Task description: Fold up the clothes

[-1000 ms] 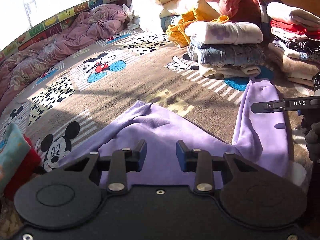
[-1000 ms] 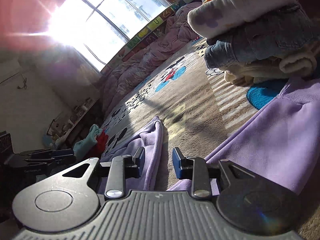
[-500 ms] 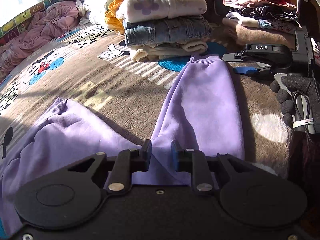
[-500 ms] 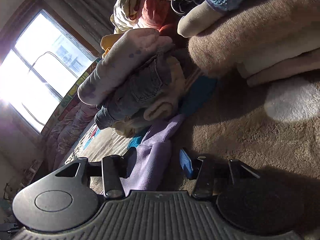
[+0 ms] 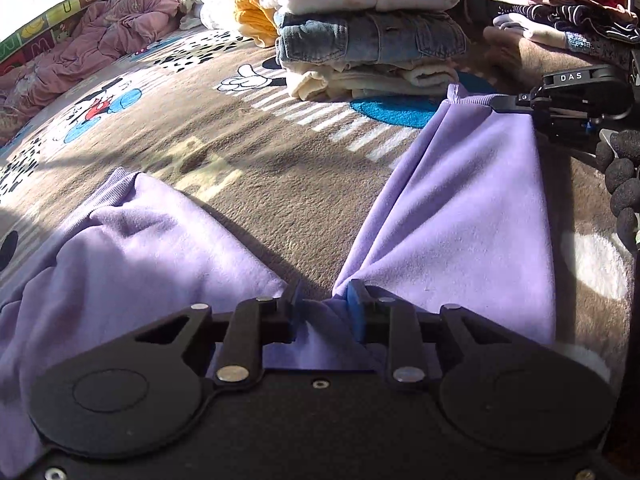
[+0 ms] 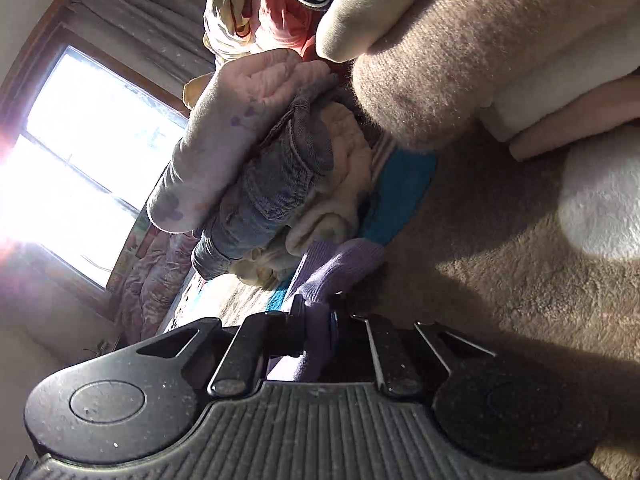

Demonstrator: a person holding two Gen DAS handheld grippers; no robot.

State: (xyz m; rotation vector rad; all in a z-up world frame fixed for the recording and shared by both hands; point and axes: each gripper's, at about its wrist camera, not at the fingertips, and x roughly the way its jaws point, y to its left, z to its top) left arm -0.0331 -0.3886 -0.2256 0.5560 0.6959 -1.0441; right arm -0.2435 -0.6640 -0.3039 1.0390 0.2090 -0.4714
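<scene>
Between the pads of the left hand-held gripper [image 5: 323, 308], at the crotch where its two legs part, a bunch of the lilac trousers [image 5: 472, 208] is gathered; the jaws are easing apart a little at this moment, with the cloth between them and the blue pads touching it on both sides. Ahead and to the left of this hand-held gripper one leg lies slack on the brown cartoon-print blanket [image 5: 248, 152], ending in a ribbed cuff; ahead and to the right the other leg runs in a taut fan up to its cuff. At that far cuff the right hand-held gripper [image 5: 516, 102] comes in from the right edge, with a dark-gloved hand [image 5: 622, 176] behind it. In the right wrist view the right hand-held gripper [image 6: 318, 320] is closing and its pads pinch the ribbed lilac cuff [image 6: 340, 268], which sticks out beyond the fingertips over the blanket. Just beyond that cuff, ahead of both hand-held grippers, stands a stack of folded clothes [image 5: 372, 32]: a pale top with purple spots on folded denim, cream pieces beneath. To the right of it is a second pile [image 5: 560, 12] with red, striped and tan items, which in the right wrist view looms close above the hand-held gripper. Far ahead to the left a crumpled pink quilt [image 5: 100, 44] lies along the bright window side.
</scene>
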